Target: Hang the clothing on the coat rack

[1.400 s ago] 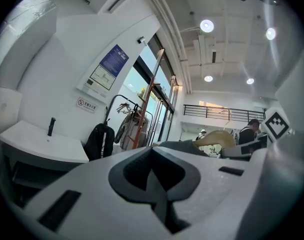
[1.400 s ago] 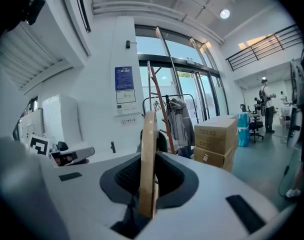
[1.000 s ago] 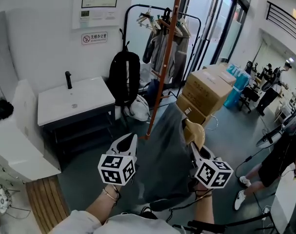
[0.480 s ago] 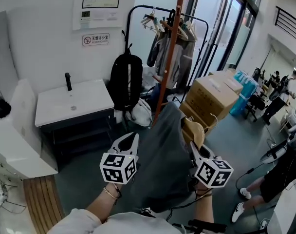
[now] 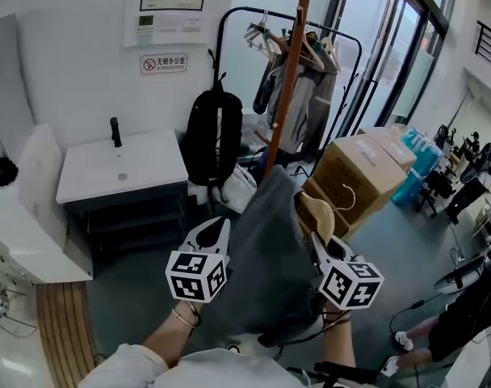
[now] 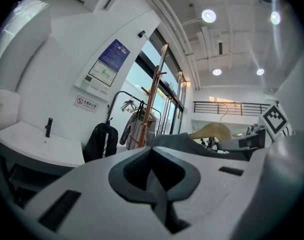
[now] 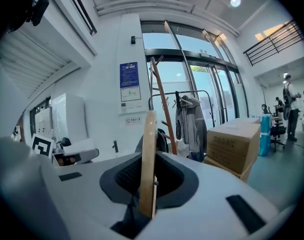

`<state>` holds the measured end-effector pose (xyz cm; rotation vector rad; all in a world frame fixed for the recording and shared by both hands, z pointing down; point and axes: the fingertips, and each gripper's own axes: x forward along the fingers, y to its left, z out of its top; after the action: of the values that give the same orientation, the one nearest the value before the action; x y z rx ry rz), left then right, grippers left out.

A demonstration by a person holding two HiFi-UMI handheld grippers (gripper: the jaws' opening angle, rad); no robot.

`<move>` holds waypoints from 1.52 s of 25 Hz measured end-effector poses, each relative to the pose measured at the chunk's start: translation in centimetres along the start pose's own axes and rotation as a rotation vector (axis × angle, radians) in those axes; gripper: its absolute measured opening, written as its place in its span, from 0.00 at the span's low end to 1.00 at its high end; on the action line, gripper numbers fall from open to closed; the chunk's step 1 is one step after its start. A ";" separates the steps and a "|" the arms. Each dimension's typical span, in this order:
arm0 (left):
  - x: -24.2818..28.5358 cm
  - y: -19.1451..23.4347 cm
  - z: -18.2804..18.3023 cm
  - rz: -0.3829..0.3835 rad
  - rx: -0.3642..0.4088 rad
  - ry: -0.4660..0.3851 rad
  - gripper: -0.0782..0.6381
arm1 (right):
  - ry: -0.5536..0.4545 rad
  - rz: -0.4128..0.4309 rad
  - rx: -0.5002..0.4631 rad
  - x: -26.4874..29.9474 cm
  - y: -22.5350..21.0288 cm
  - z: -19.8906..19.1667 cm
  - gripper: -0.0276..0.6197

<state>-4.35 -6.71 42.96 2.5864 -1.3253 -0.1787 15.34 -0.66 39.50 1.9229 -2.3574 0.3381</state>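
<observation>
A grey garment hangs on a wooden hanger between my two grippers. In the right gripper view, my right gripper is shut on the hanger, which stands edge-on between the pads. My left gripper sits at the garment's left edge. In its own view the left gripper has its jaws together on a thin grey fold, and the garment spreads to the right of it. The brown coat rack stands straight ahead beyond the garment, which hides its foot.
A black backpack hangs left of the rack. A black clothes rail with jackets stands behind it, and cardboard boxes lie to the right. A white sink cabinet lines the left wall. A person is at the far right.
The coat rack and backpack have come nearer and more central in the head view, and the boxes have slid right. Both grippers hold the garment and hanger as before.
</observation>
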 end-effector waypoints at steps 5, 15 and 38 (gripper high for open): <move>1.9 -0.2 0.3 0.037 0.000 -0.015 0.12 | 0.013 0.041 -0.039 1.6 -1.9 1.0 0.15; 5.9 -1.6 0.8 0.082 0.001 -0.047 0.12 | 0.015 0.102 -0.111 3.6 -6.0 2.9 0.15; 11.8 -2.6 0.1 0.147 0.037 -0.011 0.12 | -0.006 0.116 -0.032 4.6 -13.5 4.5 0.15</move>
<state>4.57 -14.80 42.09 2.5079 -1.5295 -0.1443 27.87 -8.58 37.64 1.7808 -2.4687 0.3013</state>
